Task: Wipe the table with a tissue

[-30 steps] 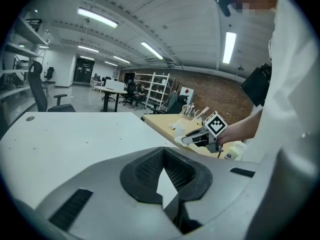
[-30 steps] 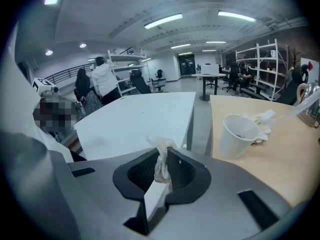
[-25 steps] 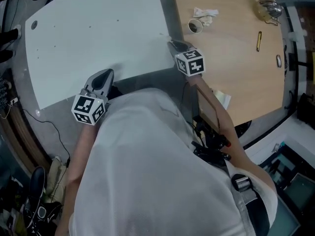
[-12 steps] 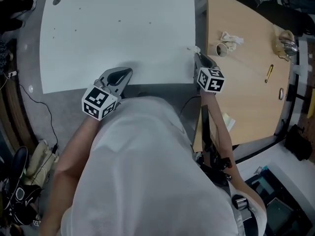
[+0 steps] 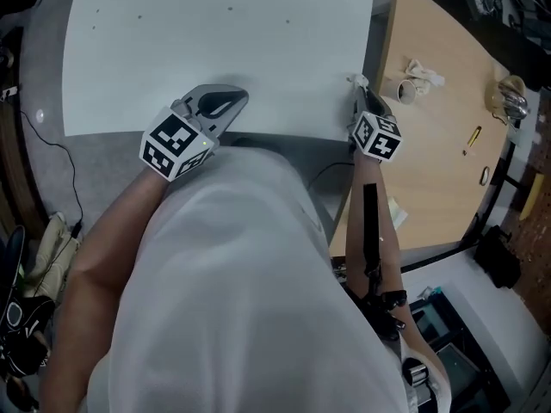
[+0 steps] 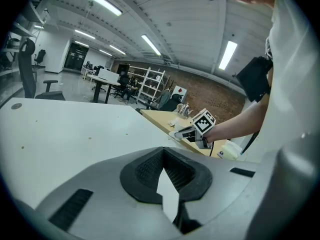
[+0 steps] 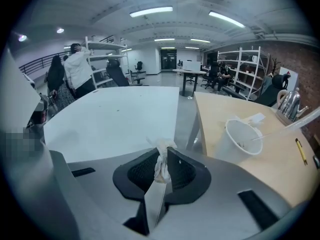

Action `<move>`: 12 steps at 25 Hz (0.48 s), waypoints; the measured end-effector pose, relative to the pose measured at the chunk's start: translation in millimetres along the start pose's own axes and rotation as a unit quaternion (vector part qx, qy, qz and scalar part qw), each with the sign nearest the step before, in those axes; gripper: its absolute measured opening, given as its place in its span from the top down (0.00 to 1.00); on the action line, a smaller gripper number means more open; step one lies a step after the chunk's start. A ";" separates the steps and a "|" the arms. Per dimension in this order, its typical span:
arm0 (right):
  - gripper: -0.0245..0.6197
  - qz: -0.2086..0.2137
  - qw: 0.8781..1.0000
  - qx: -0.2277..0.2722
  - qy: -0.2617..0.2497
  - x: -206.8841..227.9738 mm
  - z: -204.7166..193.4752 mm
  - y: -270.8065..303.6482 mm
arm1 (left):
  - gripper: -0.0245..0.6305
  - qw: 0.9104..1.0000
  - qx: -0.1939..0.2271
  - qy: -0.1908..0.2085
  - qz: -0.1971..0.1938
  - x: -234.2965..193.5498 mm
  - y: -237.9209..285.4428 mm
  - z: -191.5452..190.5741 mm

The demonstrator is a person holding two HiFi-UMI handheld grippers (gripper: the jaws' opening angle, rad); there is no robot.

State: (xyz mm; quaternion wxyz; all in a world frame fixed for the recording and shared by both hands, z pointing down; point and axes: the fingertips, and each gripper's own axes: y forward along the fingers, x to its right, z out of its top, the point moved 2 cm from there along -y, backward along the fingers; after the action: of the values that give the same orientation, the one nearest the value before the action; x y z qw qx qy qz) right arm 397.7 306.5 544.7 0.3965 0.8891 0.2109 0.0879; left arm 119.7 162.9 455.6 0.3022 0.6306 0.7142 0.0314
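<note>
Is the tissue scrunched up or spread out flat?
Scrunched up: the tissue is a twisted wad pinched in the right hand-held gripper.

Not a single word, number or brand name can be read in any view. The closest thing to print is the coded squares. The cube [image 5: 175,144] on the left gripper [image 5: 231,101] has black-and-white block patterns on its faces. The cube [image 5: 376,137] on the right gripper [image 5: 356,84] has the same kind; these are patterns, not letters. In the left gripper view, a small white panel [image 6: 179,90] with a red mark stands against the distant brick wall [image 6: 215,96]. It may be a sign, but it is too small to read.
</note>
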 end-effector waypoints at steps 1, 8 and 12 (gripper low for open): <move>0.89 -0.003 1.000 -0.004 -0.008 0.2 1.3 2.0 | 0.95 1.000 -0.001 -0.003 -0.001 -2.5 -0.4 -0.5; 0.89 -0.039 0.994 -0.053 -0.088 -3.7 -2.4 21.2 | 0.95 1.000 -0.004 -0.011 -0.004 -20.7 0.5 1.9; 0.89 -0.043 0.990 -0.066 -0.121 -9.2 -3.7 23.0 | 0.95 1.000 -0.008 -0.011 -0.016 -24.0 3.8 4.4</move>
State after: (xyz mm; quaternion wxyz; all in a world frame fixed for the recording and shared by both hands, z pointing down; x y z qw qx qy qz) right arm 395.3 291.2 564.4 0.4806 0.8550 0.1934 -0.0236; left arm 125.7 140.1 463.0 0.3156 0.6169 0.7205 0.0257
